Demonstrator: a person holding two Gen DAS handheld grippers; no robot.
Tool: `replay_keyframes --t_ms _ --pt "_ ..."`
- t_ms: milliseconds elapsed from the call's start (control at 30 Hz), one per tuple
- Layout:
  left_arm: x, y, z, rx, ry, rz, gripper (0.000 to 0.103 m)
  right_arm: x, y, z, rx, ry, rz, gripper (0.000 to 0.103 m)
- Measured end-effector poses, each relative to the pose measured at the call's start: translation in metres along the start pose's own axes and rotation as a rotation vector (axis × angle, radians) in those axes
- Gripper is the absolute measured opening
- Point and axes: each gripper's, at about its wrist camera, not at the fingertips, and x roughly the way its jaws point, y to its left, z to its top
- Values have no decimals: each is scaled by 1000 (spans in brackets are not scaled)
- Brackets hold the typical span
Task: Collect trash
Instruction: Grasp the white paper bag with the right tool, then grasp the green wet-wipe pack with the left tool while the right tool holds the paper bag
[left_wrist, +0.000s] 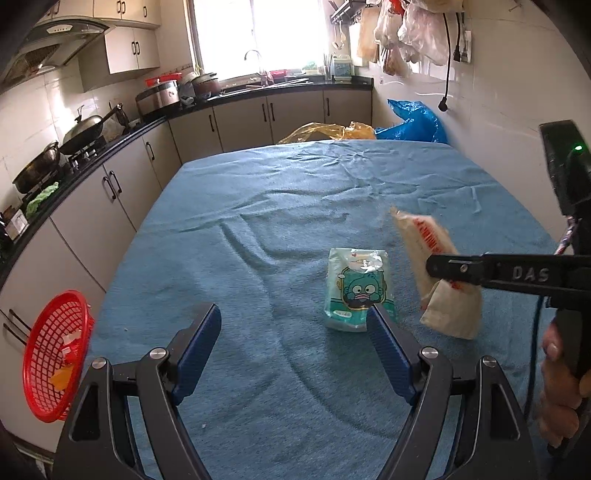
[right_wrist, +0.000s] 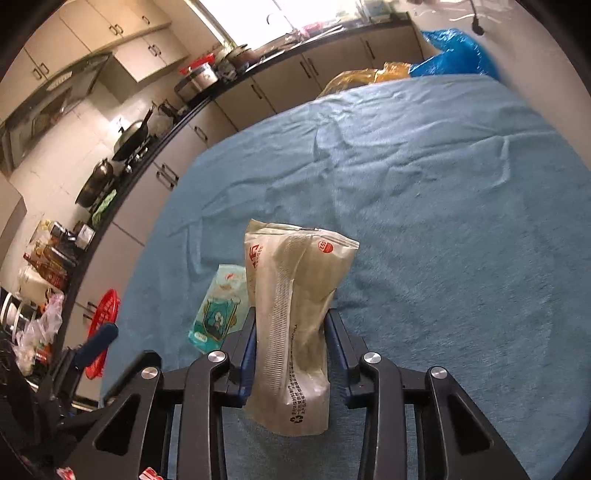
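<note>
Beige pouch (right_wrist: 291, 332) upright, crumpled, above blue cloth; teal cartoon packet (left_wrist: 357, 291) flat beside it.

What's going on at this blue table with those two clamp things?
A person is collecting trash with a handheld gripper in each hand. The right gripper is shut on a beige wrapper, lifted off the blue cloth-covered table. The left gripper is open and empty, hovering near a teal cartoon packet lying on the cloth. A red basket at the table's left edge already holds a few scraps.
</note>
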Motion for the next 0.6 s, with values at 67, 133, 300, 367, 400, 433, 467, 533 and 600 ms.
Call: replay_keyframes --t_ms 67,133,300,367,400,433,467,533,600 --pt "5 -2 3 -2 12 -13 80 -4 -4 2 14 -15 -9 37" --pt "9 -3 6 -6 22 -23 80 -7 -9 4 30 -22 -7 37" --pt "17 -9 4 0 36 -27 80 -10 -10 4 31 -31 -10 37" --pt "20 -9 4 -1 42 -27 80 -9 -7 4 26 -33 -12 37" --pt "22 -10 4 -2 45 -33 80 -9 -6 4 24 -34 -13 37" --pt "24 -12 5 -2 48 -39 80 -10 -7 4 25 -36 -14 37" --pt "26 -14 7 3 50 -51 82 -10 -8 4 30 -39 -15 37" --pt "34 -22 11 24 67 -75 89 -12 -12 5 44 -49 -26 37" --pt "47 -30 14 37 103 -88 89 -16 -15 6 56 -66 -49 37"
